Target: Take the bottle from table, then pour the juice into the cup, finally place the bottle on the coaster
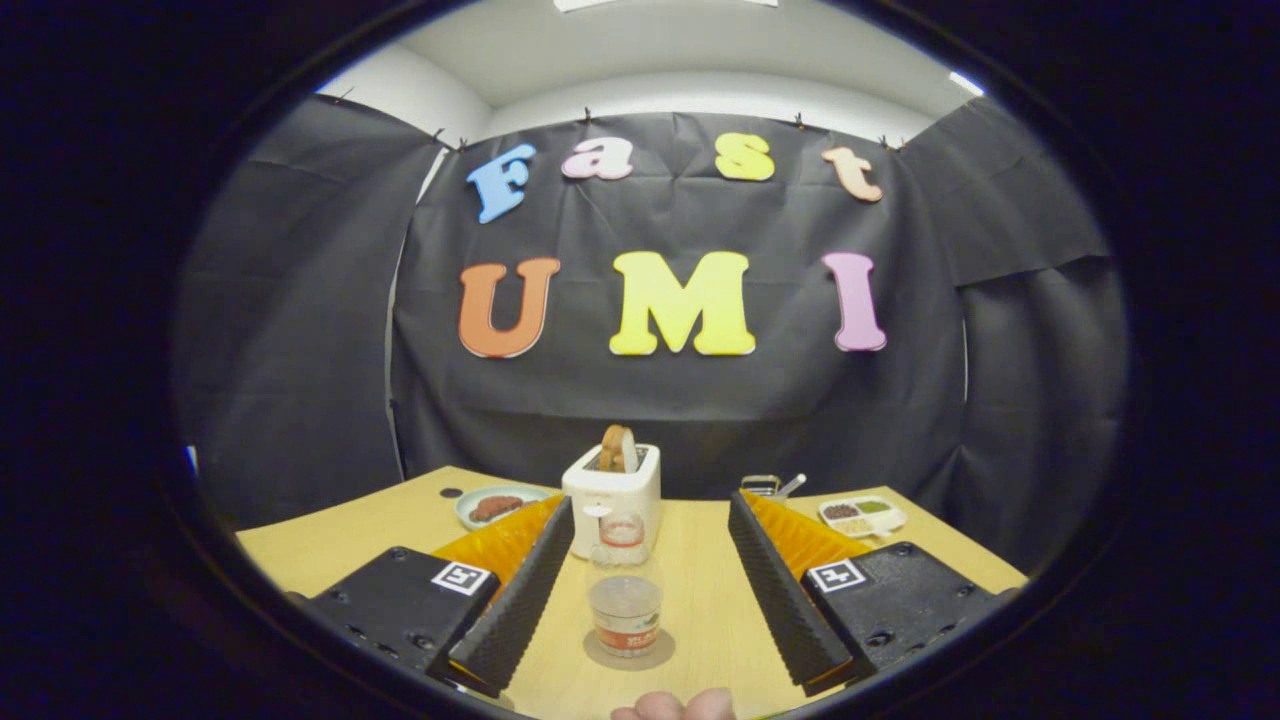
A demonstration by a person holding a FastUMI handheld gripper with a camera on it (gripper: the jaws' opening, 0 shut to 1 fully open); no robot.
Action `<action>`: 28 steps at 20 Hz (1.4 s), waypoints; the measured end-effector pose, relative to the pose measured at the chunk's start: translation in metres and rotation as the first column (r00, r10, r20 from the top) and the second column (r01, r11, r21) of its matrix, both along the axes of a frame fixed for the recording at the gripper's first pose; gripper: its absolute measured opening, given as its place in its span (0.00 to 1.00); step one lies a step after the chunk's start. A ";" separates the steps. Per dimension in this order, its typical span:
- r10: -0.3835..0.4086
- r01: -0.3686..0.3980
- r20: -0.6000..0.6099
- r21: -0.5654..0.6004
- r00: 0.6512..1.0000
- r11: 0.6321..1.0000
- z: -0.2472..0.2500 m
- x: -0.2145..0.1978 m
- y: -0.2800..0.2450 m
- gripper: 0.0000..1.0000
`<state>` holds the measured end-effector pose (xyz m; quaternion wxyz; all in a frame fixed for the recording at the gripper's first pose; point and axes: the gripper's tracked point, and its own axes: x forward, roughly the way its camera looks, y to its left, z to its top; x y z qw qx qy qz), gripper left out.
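A wooden bench point(700, 600) fronts black cloth. The tool point(650, 575) is released, fingers spread wide and touching nothing. Between them stands the bottle point(625, 600) upright on a round coaster point(630, 655); beyond it, a white toaster point(612, 490), a plate point(497, 505) and a snack tray point(862, 516).

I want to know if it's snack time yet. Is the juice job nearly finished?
Looks nearly finished. The bottle stands upright on the round coaster, so that last step looks done. Nothing is in hand: the gripper is open, with the bottle between its fingers and neither finger touching it. I can't tell whether the juice was poured. Probably all that's left is pulling the gripper away.
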<state>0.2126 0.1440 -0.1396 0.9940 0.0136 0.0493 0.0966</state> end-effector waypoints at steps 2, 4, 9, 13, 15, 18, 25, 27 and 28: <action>-0.014 0.014 0.042 -0.012 0.999 1.000 0.042 -0.028 -0.006 0.99; -0.045 0.047 0.095 -0.016 0.994 0.999 0.083 -0.057 -0.017 0.99; -0.136 0.138 0.166 0.000 0.977 0.990 0.151 -0.133 -0.036 0.99; -0.121 0.126 0.223 -0.009 0.967 0.992 0.179 -0.181 -0.017 0.99; -0.105 0.107 0.209 -0.001 0.972 0.994 0.171 -0.196 -0.005 0.99; -0.056 0.061 0.159 -0.023 0.986 0.998 0.156 -0.202 0.014 0.99; -0.056 0.056 0.087 0.006 0.995 0.998 0.137 -0.184 0.027 1.00; -0.079 0.078 0.073 0.010 0.994 0.997 0.134 -0.175 0.020 1.00; -0.088 0.088 0.061 0.016 0.994 0.996 0.129 -0.172 0.016 1.00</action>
